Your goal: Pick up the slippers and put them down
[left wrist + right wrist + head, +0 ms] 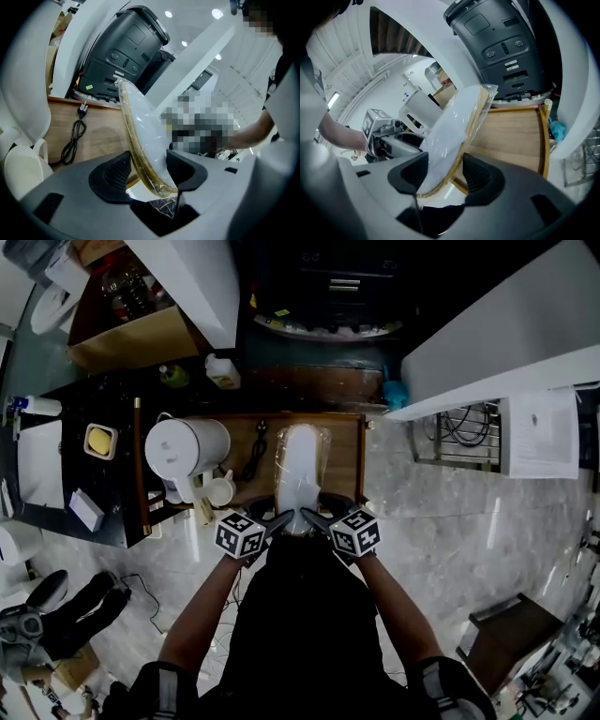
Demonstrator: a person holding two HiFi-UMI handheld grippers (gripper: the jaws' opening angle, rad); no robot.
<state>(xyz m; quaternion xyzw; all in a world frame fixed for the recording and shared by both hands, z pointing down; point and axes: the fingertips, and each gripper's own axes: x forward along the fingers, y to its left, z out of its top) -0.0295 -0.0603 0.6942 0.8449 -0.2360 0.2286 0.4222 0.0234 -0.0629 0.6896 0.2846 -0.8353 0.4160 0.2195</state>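
While left gripper (281, 519) and right gripper (317, 519) both clamp the bagged slippers (300, 465), I hold them over the wooden table (347, 451).
Jaws pinch the near end from either side; far end points at the black appliance (126, 47).

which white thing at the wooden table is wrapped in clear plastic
The long slippers pack in the middle, tan sole edge showing. The white kettle and cup left of it are unwrapped.

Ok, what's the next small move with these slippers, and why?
Probably lower both together until the slippers rest flat on the wooden table: the left gripper and right gripper clamp the near end, and the pack tilts up off the wood.
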